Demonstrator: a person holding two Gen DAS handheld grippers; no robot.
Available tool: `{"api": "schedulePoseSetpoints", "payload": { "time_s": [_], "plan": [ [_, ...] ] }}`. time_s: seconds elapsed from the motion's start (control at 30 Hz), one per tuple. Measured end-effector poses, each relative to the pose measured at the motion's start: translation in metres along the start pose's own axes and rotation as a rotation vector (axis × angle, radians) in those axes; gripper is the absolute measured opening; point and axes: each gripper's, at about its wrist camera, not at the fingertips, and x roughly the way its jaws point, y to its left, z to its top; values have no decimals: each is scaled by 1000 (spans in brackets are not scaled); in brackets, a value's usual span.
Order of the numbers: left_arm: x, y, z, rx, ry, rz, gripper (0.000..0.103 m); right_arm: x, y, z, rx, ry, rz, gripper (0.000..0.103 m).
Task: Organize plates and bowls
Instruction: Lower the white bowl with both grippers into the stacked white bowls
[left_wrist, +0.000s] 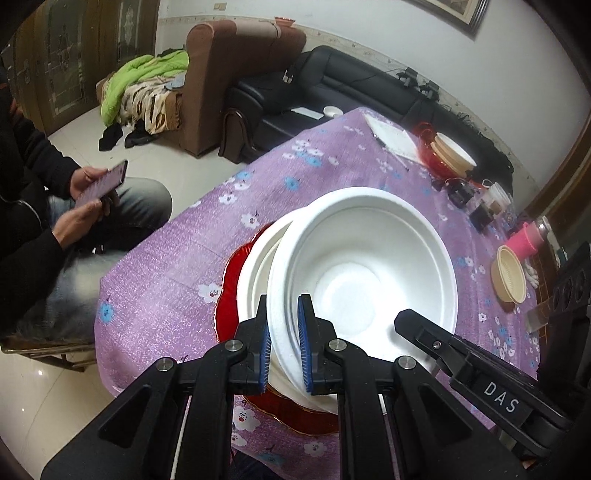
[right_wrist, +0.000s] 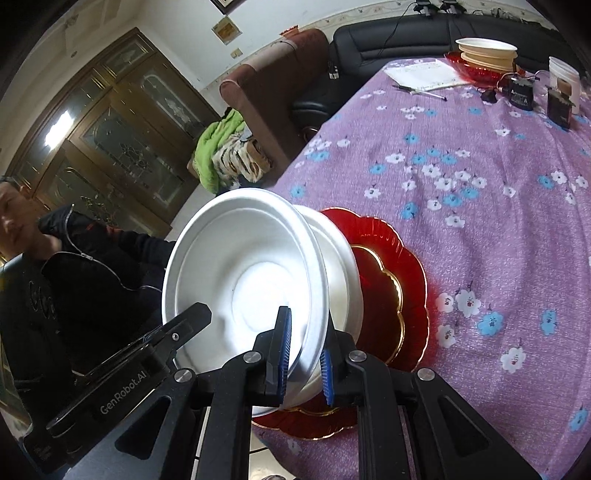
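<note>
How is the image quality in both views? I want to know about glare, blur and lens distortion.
Left wrist view: the white foam bowl looks overexposed at its centre, and the purple flowered tablecloth edge bends from the fisheye lens. Right wrist view: the bowl's inside is washed out, the wooden glass-door cabinet shows a bright reflection, and the corners are dark.

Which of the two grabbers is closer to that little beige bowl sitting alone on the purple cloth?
Probably right. The beige bowl lies out beyond the right gripper; the left gripper is clamped on the white bowl rim's opposite side, farther away.
</note>
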Motion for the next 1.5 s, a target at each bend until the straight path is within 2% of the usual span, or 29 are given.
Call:
{"api": "schedulePoseSetpoints", "payload": {
  "time_s": [0.23,0.43,0.53,0.67,0.93,1.0,1.03,1.07,1.17,1.23,1.5],
  "plan": [
    [8,4,0,-6,14,-7,12,8,3,0,-28,-14,-44,12],
    [-3,-2,0,47,-27,16,12,10,4,2,-42,-19,-71,12],
    [-10,-6,1,92,-64,44,17,10,4,3,-54,-26,-87,12],
    [-19,-6,2,114,-92,48,30,12,4,3,-63,-30,-98,13],
    [-29,3,8,88,-127,50,30,12,6,1,-69,-29,-94,14],
    [-29,4,8,83,-124,52,30,8,8,1,-81,-43,-93,17],
    [-28,4,8,81,-123,55,30,4,10,0,-89,-60,-100,24],
    [-27,4,8,82,-120,55,30,1,11,0,-95,-74,-105,27],
    [-23,1,7,87,-109,55,30,-10,15,1,-115,-113,-113,29],
    [-23,-2,5,88,-105,51,30,-15,16,2,-118,-131,-106,36],
    [-26,-4,5,85,-109,50,30,-25,13,2,-123,-150,-110,37]
  ]
}}
